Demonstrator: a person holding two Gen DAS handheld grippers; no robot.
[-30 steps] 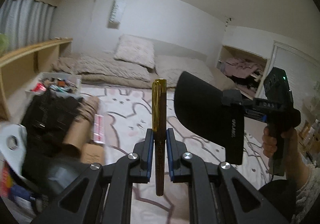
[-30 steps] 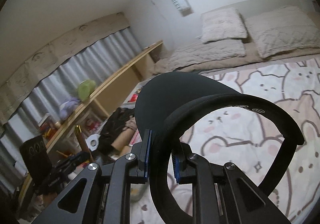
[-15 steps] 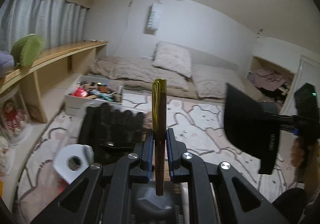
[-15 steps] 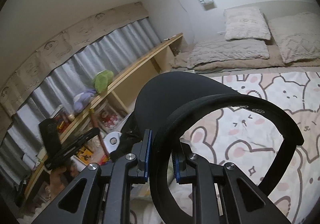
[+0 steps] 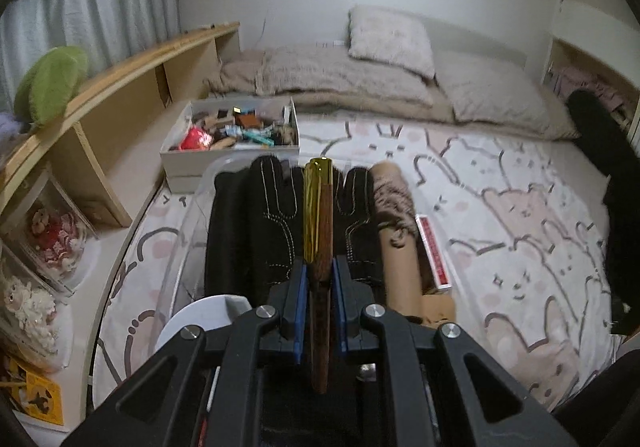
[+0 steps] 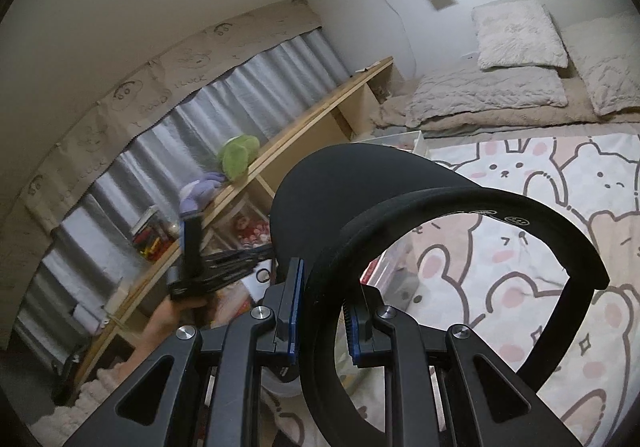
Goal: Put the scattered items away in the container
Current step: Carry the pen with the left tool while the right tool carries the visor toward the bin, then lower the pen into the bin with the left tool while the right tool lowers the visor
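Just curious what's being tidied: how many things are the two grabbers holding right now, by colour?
Gold and brown: 1, pen in left gripper
Black: 1, visor in right gripper
Total: 2

Both fisheye views are dim and evenly lit with a cool grey cast and soft, faint shadows; in the right wrist view the white ceiling is brightest toward 12 o'clock. Straight lines bow heavily and black vignette fills the corners. Motion blur smears the left wrist view, most at 3 o'clock, while a glare streak runs down the glossy gold pen cap.
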